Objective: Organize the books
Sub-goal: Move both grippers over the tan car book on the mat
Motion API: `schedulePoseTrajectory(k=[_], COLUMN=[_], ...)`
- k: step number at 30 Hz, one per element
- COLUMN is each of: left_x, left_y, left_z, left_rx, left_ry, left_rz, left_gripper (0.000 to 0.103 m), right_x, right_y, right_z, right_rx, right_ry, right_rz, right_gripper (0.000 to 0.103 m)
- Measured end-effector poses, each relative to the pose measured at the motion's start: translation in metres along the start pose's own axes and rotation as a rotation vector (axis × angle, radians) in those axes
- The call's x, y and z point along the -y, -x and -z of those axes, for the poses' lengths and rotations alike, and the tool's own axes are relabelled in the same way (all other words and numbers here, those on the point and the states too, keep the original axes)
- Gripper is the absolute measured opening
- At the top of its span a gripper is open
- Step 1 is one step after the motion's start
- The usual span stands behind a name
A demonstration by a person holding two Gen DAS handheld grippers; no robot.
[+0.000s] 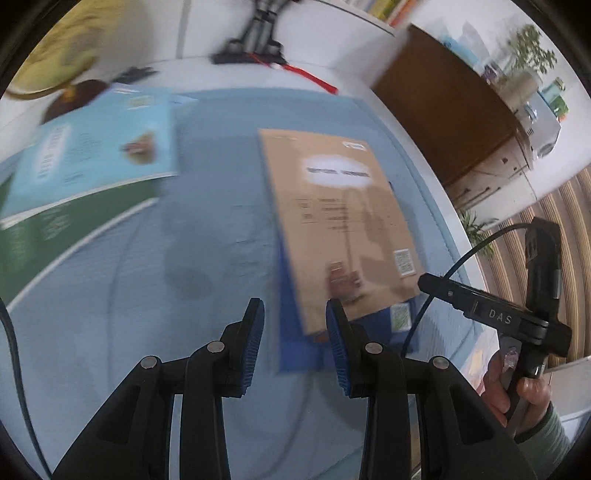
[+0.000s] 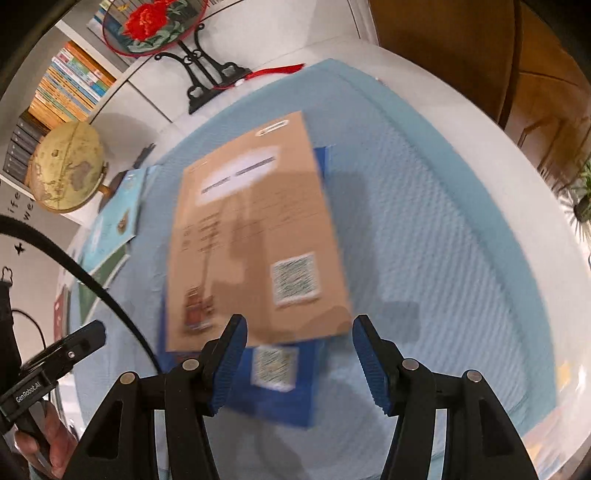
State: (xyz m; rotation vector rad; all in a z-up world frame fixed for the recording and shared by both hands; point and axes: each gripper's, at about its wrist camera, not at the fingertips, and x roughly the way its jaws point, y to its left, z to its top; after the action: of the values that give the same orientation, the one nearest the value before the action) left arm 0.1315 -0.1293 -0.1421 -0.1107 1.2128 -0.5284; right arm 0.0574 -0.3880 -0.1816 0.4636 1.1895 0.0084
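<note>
The left gripper hangs over the blue mat, its jaws apart with nothing between them. Its blue pads frame bare mat and the near left corner of the books ahead. The right gripper is also parted and empty, tilted down over the same mat, its pads wider apart than the left pair. Neither touches a book.

Just beyond both grippers lies a tan book, flat and face up, with a white label near its far end and a square code near its near right corner. It rests on a blue book, which sticks out beneath it along the near edge and a little along the sides; the blue book carries a code patch of its own. The pair lies roughly in the middle of the mat.

Farther left, well apart from that pair, a light blue book lies on a green book, both at the mat's left edge. Behind them stands a globe on a dark base. At the far edge of the white table stands a black stand holding a round fan painted with a red flower, a red tassel trailing beside it.

In the left view, a hand in a greenish sleeve grips the right tool's handle at the right edge. Shelves of books show behind the globe. Both views are blurred.
</note>
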Motion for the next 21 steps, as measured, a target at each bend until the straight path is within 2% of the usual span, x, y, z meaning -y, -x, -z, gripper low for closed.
schedulePoseTrajectory(k=[7,11,18,21], left_x=[0.025,0.030,0.020,0.022], left_y=[-0.044,-0.047,-0.042,-0.039], left_z=[-0.001,0.002,0.005,0.013], left_rx=[-0.041,-0.007,0.008,-0.010], left_ry=[-0.035,-0.042,0.005,0.015], left_rz=[-0.036,-0.067,-0.048,0.002], left_gripper=[0.032,0.037,0.037,0.039], right_x=[0.009,0.008,-0.002,-0.004], right_y=[-0.014,-0.019,-0.026,-0.024], right_z=[-0.012,-0.016,-0.021,-0.018], right_rx=[-0.003,0.000,-0.006,-0.020], right_ry=[0.107,0.140,0.185,0.185], right_rz=[0.045,0.034,-0.016,-0.037], right_gripper=[0.055,0.053,0.054,0.055])
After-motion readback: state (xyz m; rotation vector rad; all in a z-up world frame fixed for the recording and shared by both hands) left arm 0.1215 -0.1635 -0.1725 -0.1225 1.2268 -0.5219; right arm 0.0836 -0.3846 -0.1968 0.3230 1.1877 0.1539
